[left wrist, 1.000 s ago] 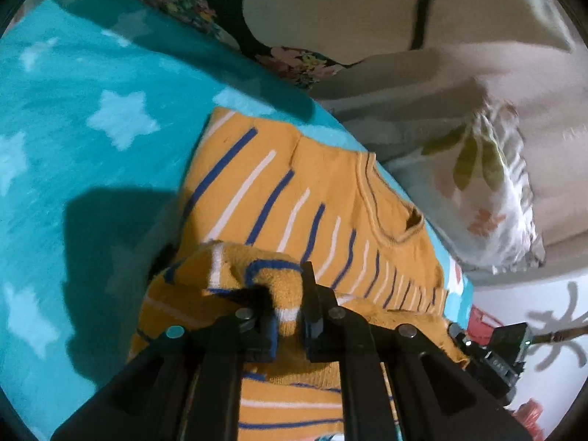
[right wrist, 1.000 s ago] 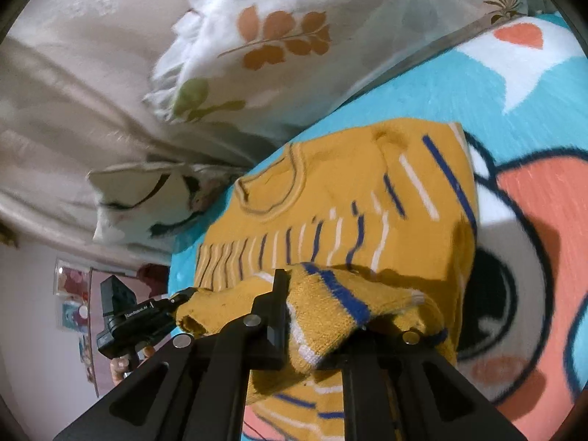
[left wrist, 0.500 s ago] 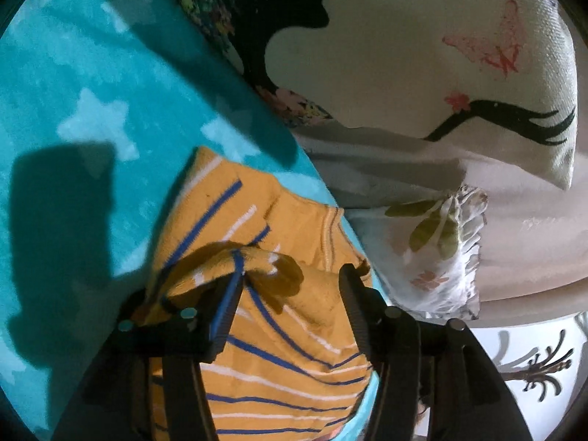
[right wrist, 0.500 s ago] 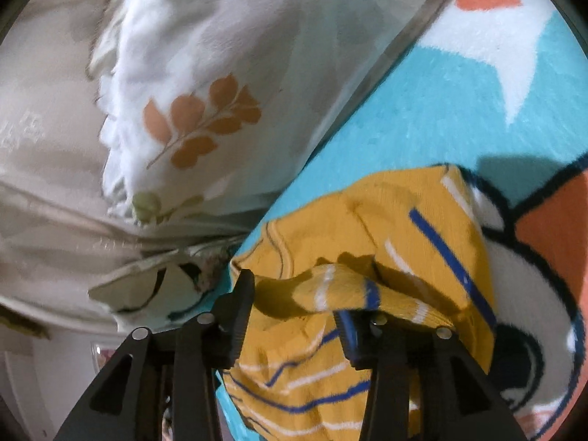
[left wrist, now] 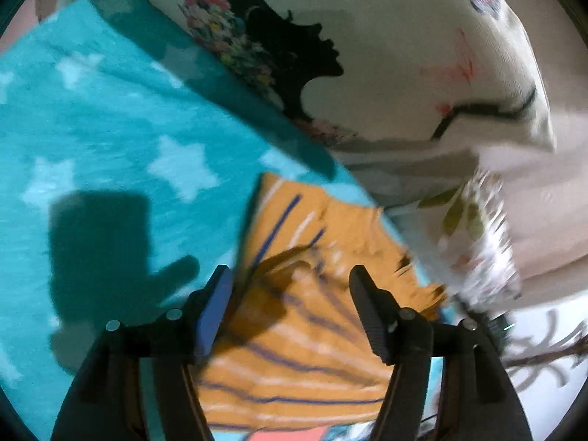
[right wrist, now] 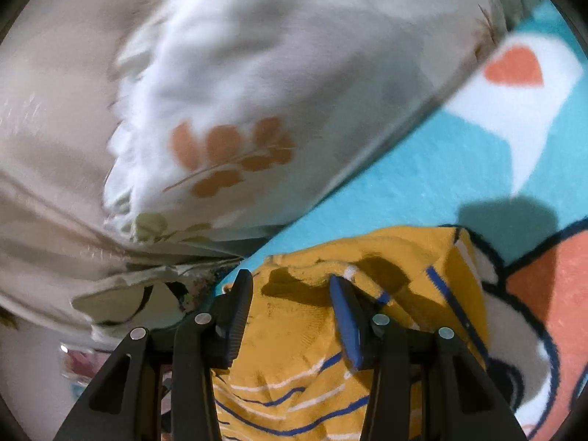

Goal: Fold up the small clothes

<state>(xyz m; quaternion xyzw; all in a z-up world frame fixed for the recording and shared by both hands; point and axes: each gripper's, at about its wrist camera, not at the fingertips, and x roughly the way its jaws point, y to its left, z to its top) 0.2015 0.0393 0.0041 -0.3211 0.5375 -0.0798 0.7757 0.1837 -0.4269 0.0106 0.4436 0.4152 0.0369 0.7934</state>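
Both hand-held grippers stand with their jaws parted and nothing clamped between them. In the left wrist view the left gripper (left wrist: 290, 279) hangs over the mustard-yellow striped sweater (left wrist: 316, 334), its jaws having just been opening; the knit lies below the gap, not pinched by the pads. In the right wrist view the right gripper (right wrist: 290, 283) does the same: its jaws have just been opening, and a folded-over ridge of the sweater (right wrist: 305, 334) sits in front of and under the gap, free of the pads as far as the blur lets me tell.

The sweater lies on a teal fleece blanket (left wrist: 110, 139) with pale stars, close to the blanket's edge where printed pillows (left wrist: 404, 55) are stacked. One part of it already lies doubled over the body, so this fold looks laid down.

As for handling, the sweater is a soft, light knit with blue and white stripes. It will sag and stretch when lifted from one point and will cling a little to the fleece instead of sliding. The best holds, I judge, are the outer corners of the folded edge, one per gripper, pinching through both layers so the fold does not fall open. A grip on a single layer or in mid-panel would only drag up a peak.
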